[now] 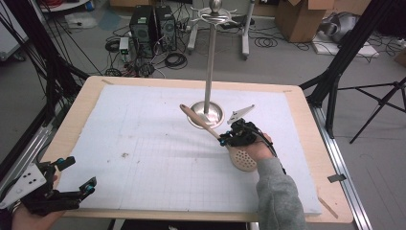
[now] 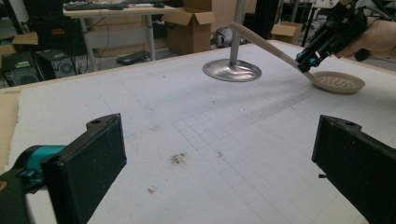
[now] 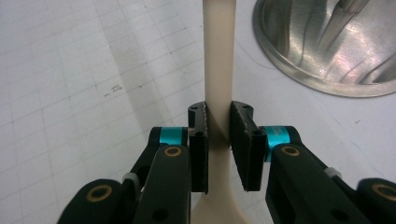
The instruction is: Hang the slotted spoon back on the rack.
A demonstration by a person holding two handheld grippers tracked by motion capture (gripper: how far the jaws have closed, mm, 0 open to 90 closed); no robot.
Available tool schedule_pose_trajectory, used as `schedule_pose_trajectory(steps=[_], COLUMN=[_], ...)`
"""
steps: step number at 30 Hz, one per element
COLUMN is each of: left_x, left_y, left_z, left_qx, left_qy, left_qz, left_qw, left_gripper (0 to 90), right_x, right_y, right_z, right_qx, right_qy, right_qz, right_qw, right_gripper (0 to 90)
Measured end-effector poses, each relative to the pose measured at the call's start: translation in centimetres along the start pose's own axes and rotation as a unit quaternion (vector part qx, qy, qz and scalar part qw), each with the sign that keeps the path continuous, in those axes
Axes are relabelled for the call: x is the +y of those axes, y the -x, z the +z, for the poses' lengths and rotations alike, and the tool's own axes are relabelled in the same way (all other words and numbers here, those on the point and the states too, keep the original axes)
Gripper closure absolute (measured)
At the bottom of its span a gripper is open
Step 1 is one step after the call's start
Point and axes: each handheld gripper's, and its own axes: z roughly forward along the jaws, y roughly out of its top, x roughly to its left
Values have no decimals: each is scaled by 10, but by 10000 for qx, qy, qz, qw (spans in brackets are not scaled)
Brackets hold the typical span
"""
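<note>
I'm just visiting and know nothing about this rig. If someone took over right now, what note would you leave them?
Right gripper: shut on the slotted spoon's handle near the bowl, handle end lifted toward the stand, bowl low by the mat.
Left gripper: open, holding nothing, at the near left corner of the white mat.
Metal hanging stand: upright mid-table, hooks at the top.
Done: spoon gripped.
Left, probably: raise it and hang it on a hook.

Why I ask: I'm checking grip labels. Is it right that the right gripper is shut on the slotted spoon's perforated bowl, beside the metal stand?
Not quite. The right gripper is shut on the slotted spoon at its handle, not the bowl, as the right gripper view shows. The metal stand is indeed beside it.
</note>
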Motion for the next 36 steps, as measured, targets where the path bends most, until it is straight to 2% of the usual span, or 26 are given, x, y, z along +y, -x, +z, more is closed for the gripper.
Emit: schedule_pose_trajectory(steps=[7,12,18,19,29,32,33,36], left_x=[1,1,1,1,2,2,2,2], left_y=[-1,-1,-1,-1,0,-1,-1,-1], left_z=[2,3,3,2,3,3,3,4], left_qx=[-35,-49,-45,-37,-51,-50,-44,-48], left_qy=[22,29,33,32,43,36,39,22], left_qz=[-6,-22,-12,-5,1,2,-5,3], left_qw=[10000,10000,10000,10000,10000,10000,10000,10000], left_gripper=[31,31,31,31,31,31,31,31], right_x=[-3,-5,-7,-8,-13,-15,-17,-18], right_y=[1,2,4,4,5,6,7,8], right_z=[-11,-22,-32,-36,-55,-60,-65,-69], right_qx=[1,37,20,-14,-87,-79,-28,-35], right_qy=[276,623,836,939,1202,1363,1473,1567], right_qz=[87,123,173,191,217,231,348,376], right_qw=[9996,9980,9963,9954,9925,9904,9885,9869], right_gripper=[778,778,778,778,779,779,778,779])
